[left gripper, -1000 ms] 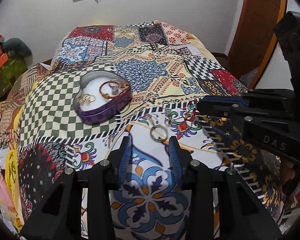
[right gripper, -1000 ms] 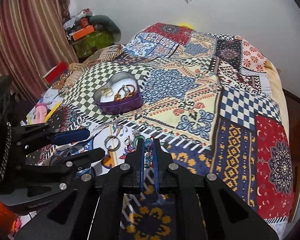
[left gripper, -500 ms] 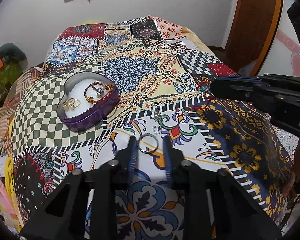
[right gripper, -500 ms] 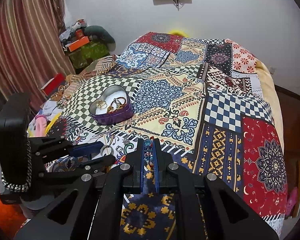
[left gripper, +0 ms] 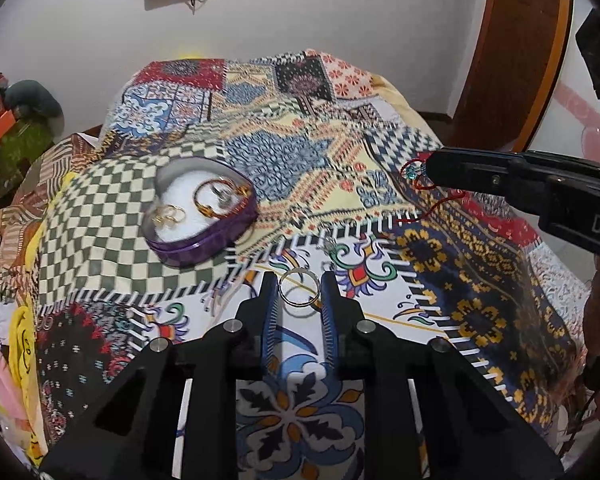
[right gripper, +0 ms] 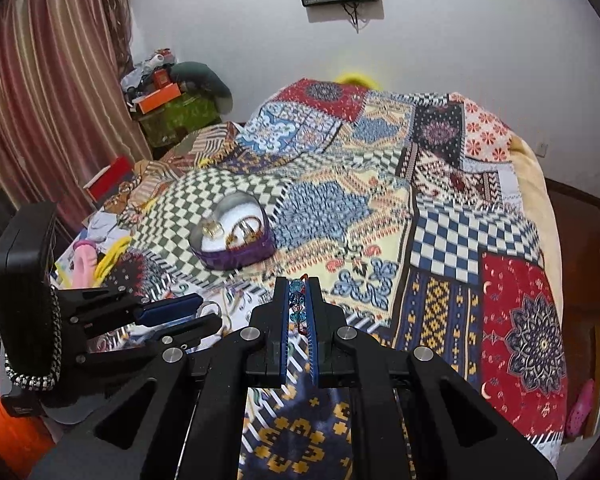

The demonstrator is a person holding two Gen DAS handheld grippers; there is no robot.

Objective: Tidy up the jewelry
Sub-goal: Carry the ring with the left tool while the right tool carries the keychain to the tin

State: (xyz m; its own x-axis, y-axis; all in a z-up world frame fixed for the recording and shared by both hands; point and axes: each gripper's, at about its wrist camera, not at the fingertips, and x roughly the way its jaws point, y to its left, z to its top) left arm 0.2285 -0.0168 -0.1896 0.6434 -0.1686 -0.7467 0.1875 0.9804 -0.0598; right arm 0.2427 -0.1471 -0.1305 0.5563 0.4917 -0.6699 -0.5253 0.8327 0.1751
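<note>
A purple heart-shaped tin [left gripper: 204, 236] with gold rings and a bangle inside sits on the patchwork bedspread; it also shows in the right wrist view [right gripper: 236, 256]. My left gripper [left gripper: 299, 286] is shut on a silver bangle [left gripper: 299, 286], held just above the bed in front of the tin. My right gripper [right gripper: 298, 286] is shut on a red-cord bracelet with blue beads [right gripper: 297, 300], lifted above the bed. In the left wrist view the right gripper [left gripper: 428, 170] holds the bracelet [left gripper: 414, 172] to the right of the tin.
Small silver pieces [left gripper: 329, 242] lie on the bedspread [left gripper: 292, 160] just beyond the left gripper. Clutter and boxes [right gripper: 168, 100] stand left of the bed by a curtain. A wooden door [left gripper: 512, 52] stands at the right.
My left gripper has closed on the silver bangle and lifted it. My right gripper has risen from the bed with the beaded bracelet between its fingers.
</note>
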